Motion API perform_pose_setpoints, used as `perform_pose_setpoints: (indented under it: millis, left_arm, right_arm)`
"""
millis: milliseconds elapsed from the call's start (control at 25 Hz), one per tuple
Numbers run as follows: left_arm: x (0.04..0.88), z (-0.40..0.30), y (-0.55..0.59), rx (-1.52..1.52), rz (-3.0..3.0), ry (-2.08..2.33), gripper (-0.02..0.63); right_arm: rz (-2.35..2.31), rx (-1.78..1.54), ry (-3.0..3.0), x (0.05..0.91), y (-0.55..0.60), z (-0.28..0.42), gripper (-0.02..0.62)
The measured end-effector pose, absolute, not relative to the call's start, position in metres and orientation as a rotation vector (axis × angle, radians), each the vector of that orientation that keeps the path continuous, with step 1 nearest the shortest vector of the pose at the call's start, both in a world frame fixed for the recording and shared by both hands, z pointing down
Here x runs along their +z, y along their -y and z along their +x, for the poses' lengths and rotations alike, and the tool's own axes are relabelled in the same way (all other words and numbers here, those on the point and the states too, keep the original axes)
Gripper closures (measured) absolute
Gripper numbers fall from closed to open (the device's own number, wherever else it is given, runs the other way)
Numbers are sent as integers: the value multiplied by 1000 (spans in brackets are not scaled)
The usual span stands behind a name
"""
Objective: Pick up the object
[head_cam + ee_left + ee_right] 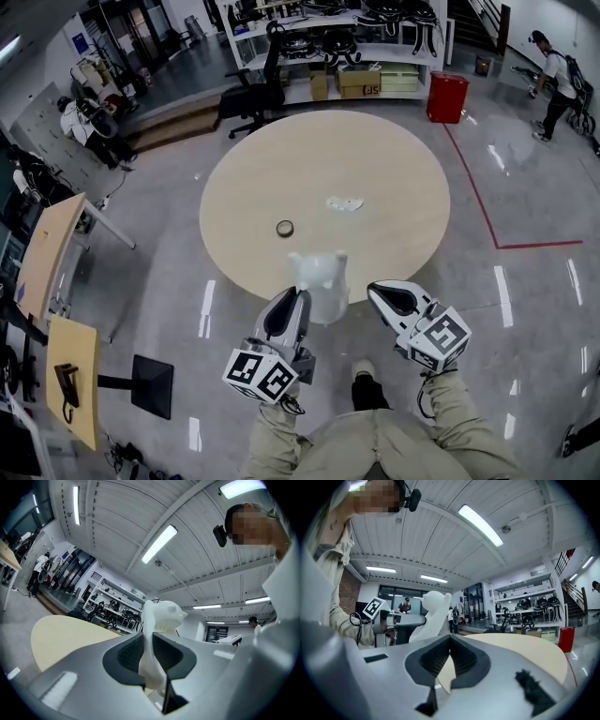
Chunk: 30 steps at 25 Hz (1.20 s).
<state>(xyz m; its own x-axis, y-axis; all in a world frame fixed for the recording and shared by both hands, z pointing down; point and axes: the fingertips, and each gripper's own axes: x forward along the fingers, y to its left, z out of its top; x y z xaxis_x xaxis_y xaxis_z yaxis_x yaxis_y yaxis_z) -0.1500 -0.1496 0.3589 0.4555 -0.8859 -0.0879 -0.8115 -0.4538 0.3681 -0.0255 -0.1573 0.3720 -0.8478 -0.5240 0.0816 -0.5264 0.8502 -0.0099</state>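
- The left tongs (298, 296) are closed on the white figure (319, 279). In the left gripper view both dark pads press against its lower, narrow part, and its rounded, eared top rises above them.
- The white figure sits at the 6 o'clock rim of the round tabletop (319, 159) in the head view, overlapping both the rim and the floor beyond it.
- The right tongs (380, 292) are at 3 o'clock of the figure, just beside it and not touching it. Their tips meet with nothing between them, and only a sliver of beige tabletop shows through lower down.
- In the right gripper view the figure stands at 10 o'clock of the jaws, with the left tongs' marker cube behind it.
- A small ring (284, 228) lies on the tabletop, at 11 o'clock of the figure.
- A white scrap (344, 202) lies near the middle of the tabletop, at 2 o'clock of the ring and apart from it.
- Off the tabletop, a red bin (447, 97) stands at 1 o'clock and a black office chair (248, 103) at 11 o'clock.
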Motion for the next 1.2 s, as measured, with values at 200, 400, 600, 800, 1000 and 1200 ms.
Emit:
perform_pose_setpoints:
  millis: [200,400,600,800,1000,1200]
  left_arm:
    - [361,-158,94,-395,2436,1458,540]
    - [362,-163,42,-396,2452,1448,541]
    - [360,-154,-1,-385,2447,1441,540]
    - [351,-148,-32,-382,2463,1446,541]
    - [339,-133,-59,-384,2435,1491,541]
    - [339,-116,-83,-382,2444,1506,541]
  right_arm:
    - [865,26,2939,370,102,-28,592]
    - [906,5,2933,368,48,-27,592]
    - [928,5,2929,364,4,-18,592]
    - [922,-16,2950,350,-24,-14,592]
    - [895,-27,2973,338,-47,5,592]
    - [862,-27,2984,335,-64,21,592]
